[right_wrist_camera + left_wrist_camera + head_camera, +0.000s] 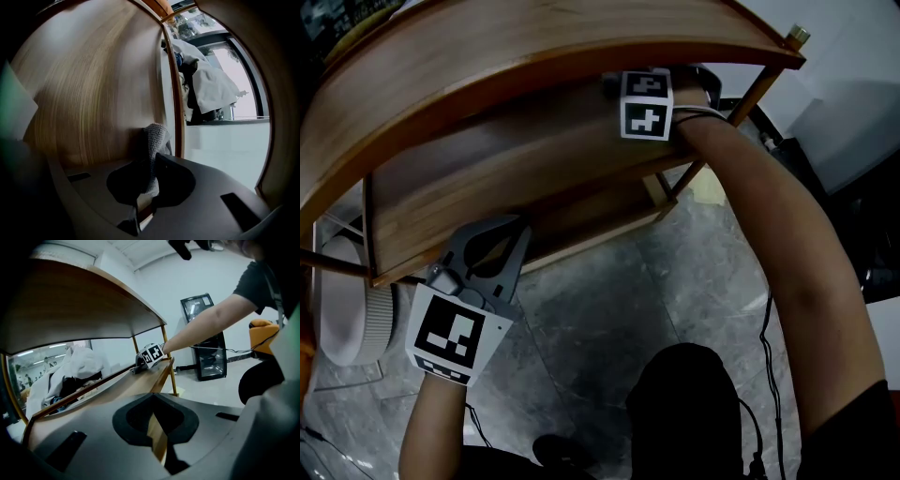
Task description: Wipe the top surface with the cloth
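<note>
A wooden shelf unit has a curved top board (pixel 534 47) and a lower shelf (pixel 478 178) beneath it. My right gripper (pixel 619 86) reaches in under the top board, over the lower shelf; its marker cube (pixel 646 105) shows plainly. It is shut on a grey knitted cloth (pixel 155 140), which presses against the wood grain (pixel 93 93). The left gripper view shows this gripper (pixel 140 365) far along the lower shelf. My left gripper (pixel 487 248) hangs at the shelf's front left edge, shut with nothing in it (pixel 157 427).
A white round container (pixel 342 309) stands on the grey tiled floor (pixel 609 309) at the left. Thin wooden posts (pixel 741 108) hold up the right end. A pile of white clothing (pixel 75 364) lies behind glass; a black cabinet (pixel 204 333) stands farther off.
</note>
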Demonstrator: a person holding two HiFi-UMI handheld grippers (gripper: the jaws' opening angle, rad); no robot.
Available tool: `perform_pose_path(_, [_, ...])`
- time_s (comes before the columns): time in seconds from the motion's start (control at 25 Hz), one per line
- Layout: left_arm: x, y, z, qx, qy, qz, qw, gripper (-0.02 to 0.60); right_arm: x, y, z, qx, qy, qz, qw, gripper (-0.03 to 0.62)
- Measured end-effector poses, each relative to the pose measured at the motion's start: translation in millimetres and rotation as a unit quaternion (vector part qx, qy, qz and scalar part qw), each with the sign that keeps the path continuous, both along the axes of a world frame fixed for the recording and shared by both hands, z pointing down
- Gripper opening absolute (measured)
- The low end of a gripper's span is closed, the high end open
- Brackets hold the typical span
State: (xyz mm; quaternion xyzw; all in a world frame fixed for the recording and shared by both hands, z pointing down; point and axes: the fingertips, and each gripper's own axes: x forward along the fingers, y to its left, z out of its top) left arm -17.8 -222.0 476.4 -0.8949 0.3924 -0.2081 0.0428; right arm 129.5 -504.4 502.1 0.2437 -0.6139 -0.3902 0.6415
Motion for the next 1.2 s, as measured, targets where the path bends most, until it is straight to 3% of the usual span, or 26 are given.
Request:
perform_pose_path(0.44, [-28,11,2,-0.001,-0.002,-0.011,0.9999,0.012,48,-9,-11,0.007,0.043,0.057,0.997,0.032])
perform_pose_path(0.6, [-44,16,5,-0.001,0.000,-0.019,0.9998,0.012,37,-11,-14,0.030,0.039,0.046,0.998,0.032])
perform_pose_path(0.72, [-54,19,3,0.000,-0.002,-0.020,0.9998,0.012,-29,0,-23,0.060,-0.042,-0.031,0.997,0.032])
perform_pose_path(0.88, [-85,23,-5,0.008,-0.006,-0.041,0.9991,0.012,-161,29,-19,0.039,-0.128,-0.124,0.983,0.032])
perform_pose_path(1.04, [-119,38,-4,0.011,-0.003,-0.069,0.9975,0.012,-301,77,-15,0.020,-0.138,-0.230,0.963,0.032])
perform_pose_path(1.2, [-141,52,-2,0.016,-0.001,-0.073,0.9972,0.012,-382,105,-15,0.006,-0.155,-0.263,0.952,0.032])
